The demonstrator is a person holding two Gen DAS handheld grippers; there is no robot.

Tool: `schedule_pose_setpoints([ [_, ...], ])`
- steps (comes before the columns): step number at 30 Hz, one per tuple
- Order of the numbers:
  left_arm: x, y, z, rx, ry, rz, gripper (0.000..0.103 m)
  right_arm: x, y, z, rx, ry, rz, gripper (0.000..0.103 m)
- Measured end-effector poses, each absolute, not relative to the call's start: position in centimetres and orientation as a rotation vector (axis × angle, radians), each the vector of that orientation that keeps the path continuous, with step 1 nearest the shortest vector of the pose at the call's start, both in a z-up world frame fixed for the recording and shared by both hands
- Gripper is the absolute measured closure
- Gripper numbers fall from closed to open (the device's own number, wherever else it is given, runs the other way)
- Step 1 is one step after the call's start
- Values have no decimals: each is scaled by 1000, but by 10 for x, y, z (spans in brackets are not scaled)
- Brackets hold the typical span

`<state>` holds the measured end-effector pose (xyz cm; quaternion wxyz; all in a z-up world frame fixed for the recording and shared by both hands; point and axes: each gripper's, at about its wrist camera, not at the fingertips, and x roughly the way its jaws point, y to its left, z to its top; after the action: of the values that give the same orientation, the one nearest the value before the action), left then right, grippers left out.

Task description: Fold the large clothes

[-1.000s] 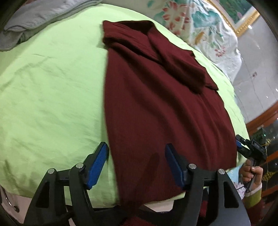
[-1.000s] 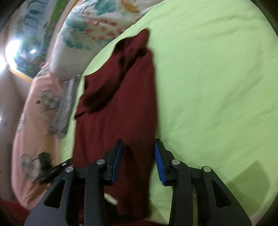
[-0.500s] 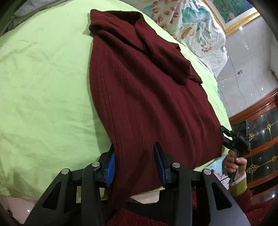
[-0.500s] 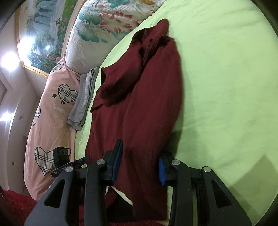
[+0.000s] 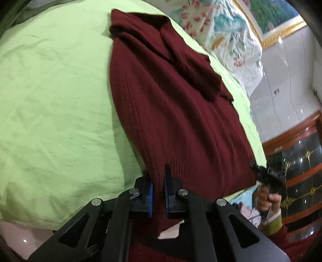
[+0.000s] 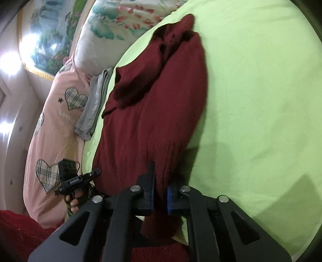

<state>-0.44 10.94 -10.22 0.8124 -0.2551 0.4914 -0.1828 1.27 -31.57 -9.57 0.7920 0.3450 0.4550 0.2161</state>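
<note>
Left wrist view: dark red sweater [image 5: 171, 112] lies lengthwise on the bed's green sheet [image 5: 52, 104], collar end far, hem near, one sleeve folded across the upper body. Left gripper [image 5: 158, 191] has its jaws narrowed and pinching the near left hem corner, fabric between the blue pads [image 5: 149, 198]. Floral pillow [image 5: 223, 34] at far right, framed painting [image 5: 275, 18] beyond it. Person's right hand [image 5: 267, 198] with the other gripper at right, beside the hem's right corner.

Right wrist view: right gripper [image 6: 160, 191] jaws narrowed, clamping the near hem corner of the sweater [image 6: 153, 112], cloth bunched and hanging below the pads. Green sheet [image 6: 261, 90] fills the right. Grey folded cloth [image 6: 94, 106] and pink heart-print quilt [image 6: 54, 125] at left, floral pillow [image 6: 112, 30] far. Left hand [image 6: 75, 198] low left, holding its gripper.
</note>
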Motion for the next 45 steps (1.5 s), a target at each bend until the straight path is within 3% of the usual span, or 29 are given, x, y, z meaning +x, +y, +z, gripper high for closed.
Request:
schedule_pose_setpoints([
  [11,20,125,-13,-594,785,-386,97,44,-330,-40,865,756,570,95],
  [20,149,136,36,-585,654,-297,97,177,-324,5,799,706,523,95],
  [28,285,141,-14,-536,772,-111,97,297,-334,-45,792,850,304,95],
  [33,321,145,-63,-532,849,-57,97,321,-329,-78,756,907,254,95],
  [37,326,150,-68,-552,839,-70,96,322,-337,-81,799,880,270,93],
  [40,315,148,-60,-536,835,-77,91,315,-340,-74,823,878,280,84],
  [41,307,146,-55,-533,836,-80,91,309,-342,-68,819,862,269,77],
  [43,284,145,-42,-534,821,-84,76,295,-342,-52,797,806,238,65],
  [45,261,141,-32,-521,796,-98,73,273,-341,-31,757,720,235,61],
])
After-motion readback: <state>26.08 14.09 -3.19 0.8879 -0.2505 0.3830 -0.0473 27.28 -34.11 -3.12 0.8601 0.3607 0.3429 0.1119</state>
